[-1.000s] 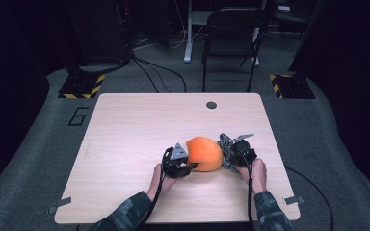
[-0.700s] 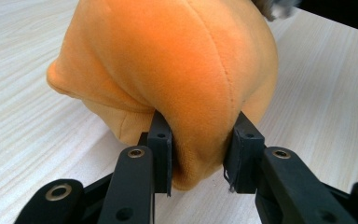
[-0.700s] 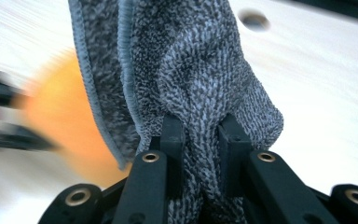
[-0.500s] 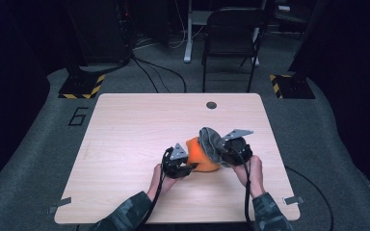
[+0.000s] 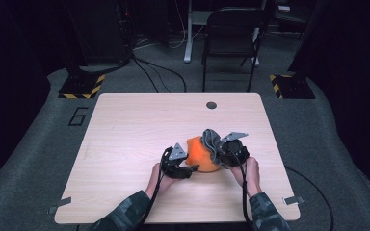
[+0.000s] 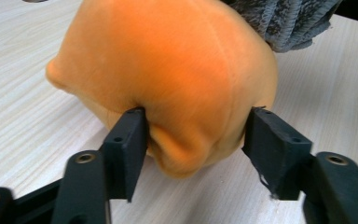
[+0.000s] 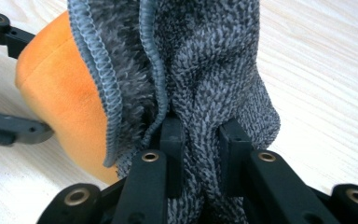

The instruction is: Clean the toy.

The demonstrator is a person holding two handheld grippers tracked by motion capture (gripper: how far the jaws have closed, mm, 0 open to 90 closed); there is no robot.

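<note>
An orange plush ball (image 5: 198,155) lies on the wooden table (image 5: 135,125), toward its front. My left gripper (image 5: 191,169) is at its near left side; in the left gripper view the plush ball (image 6: 168,70) bulges between the jaws. Those jaws have just been opening, and the pads (image 6: 129,140) now sit against its sides without pinching it. My right gripper (image 5: 220,153) is shut on a bunched grey knitted cloth (image 5: 211,140). It holds the cloth up against the ball's right side. In the right gripper view the cloth (image 7: 205,70) hangs over the orange plush (image 7: 60,93), clamped by the right gripper (image 7: 199,135).
A small dark round hole (image 5: 211,105) marks the table's far edge. A black chair (image 5: 231,43) and cables stand on the floor beyond. A black-and-yellow striped base (image 5: 82,86) sits at the far left.
The right gripper has risen and drawn the grey cloth up and over the orange ball's right side. The left gripper's jaws have spread apart; the left hand stayed put.
</note>
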